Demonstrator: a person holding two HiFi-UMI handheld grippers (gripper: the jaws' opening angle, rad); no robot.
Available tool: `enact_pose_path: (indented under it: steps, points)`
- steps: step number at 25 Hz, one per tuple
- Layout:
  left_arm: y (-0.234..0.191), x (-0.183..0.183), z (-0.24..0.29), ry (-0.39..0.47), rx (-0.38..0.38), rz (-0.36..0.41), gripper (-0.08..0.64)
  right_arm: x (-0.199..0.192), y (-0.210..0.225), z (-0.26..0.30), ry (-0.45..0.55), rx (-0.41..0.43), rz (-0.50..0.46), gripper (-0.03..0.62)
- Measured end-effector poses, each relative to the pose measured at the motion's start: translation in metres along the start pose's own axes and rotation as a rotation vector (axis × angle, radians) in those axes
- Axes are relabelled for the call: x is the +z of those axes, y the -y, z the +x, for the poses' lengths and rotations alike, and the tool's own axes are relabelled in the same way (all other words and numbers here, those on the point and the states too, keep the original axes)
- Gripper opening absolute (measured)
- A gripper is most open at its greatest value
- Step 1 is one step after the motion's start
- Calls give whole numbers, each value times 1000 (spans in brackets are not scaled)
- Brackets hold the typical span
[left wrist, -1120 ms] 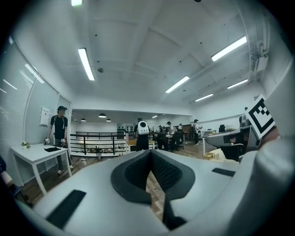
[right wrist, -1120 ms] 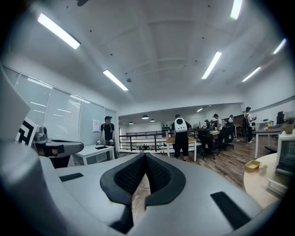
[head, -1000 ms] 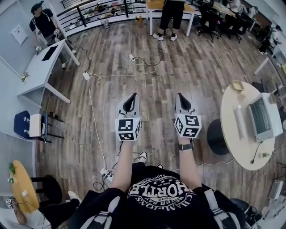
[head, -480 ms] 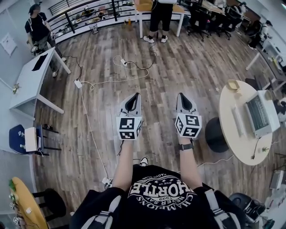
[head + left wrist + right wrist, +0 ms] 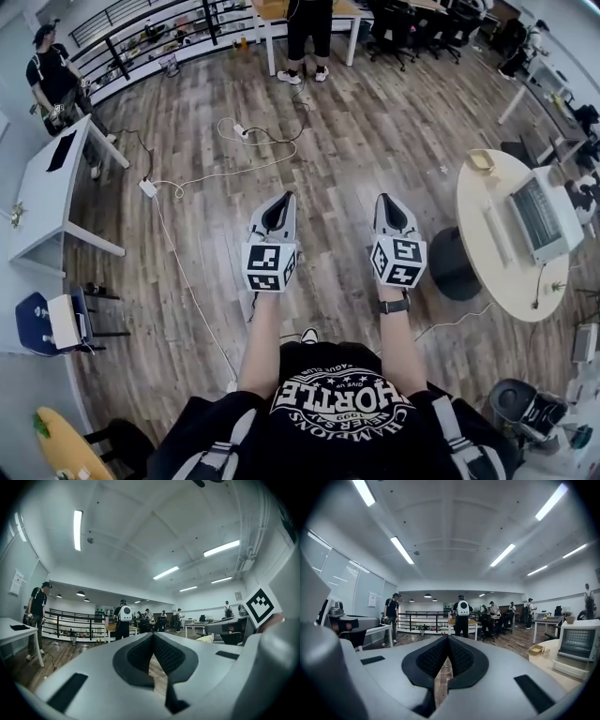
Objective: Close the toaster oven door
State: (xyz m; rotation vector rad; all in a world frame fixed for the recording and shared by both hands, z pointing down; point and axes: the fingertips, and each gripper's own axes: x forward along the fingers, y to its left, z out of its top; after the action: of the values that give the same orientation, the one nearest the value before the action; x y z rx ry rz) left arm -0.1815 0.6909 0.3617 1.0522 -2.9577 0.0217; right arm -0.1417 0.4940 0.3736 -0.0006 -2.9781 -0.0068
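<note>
I hold my white left gripper (image 5: pixel 285 199) and white right gripper (image 5: pixel 382 199) side by side over the brown wood-plank floor (image 5: pixel 328 141), fingers pressed together on nothing. Well off to the right, the white boxy toaster oven (image 5: pixel 539 217) sits on the round pale surface (image 5: pixel 473 211), door folded down.

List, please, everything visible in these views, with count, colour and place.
floor: one, brown wood planks, throughout
round table: one, beige, right
laptop: one, grey, on the round table
rectangular table: one, white, left
cable: one, white, on the floor, upper left
chair: one, blue, lower left
bystanders: several, mostly dark clothes, far side of the room
left tool: one, white, centre, shut and empty
right tool: one, white, centre, shut and empty
</note>
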Motion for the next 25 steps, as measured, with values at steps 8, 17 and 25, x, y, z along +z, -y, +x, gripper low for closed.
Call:
enact_pose_path:
  steps: [8, 17, 25]
  points:
    - [8, -13, 21, -53, -111, -25, 17, -10, 1, -8, -30, -70, 20, 6]
    - [84, -21, 82, -80, -264, 32, 17, -15, 81, -32, -10, -194, 89, 15]
    - [162, -11, 144, -75, -390, 16, 17, -14, 163, -48, 31, -282, 115, 18]
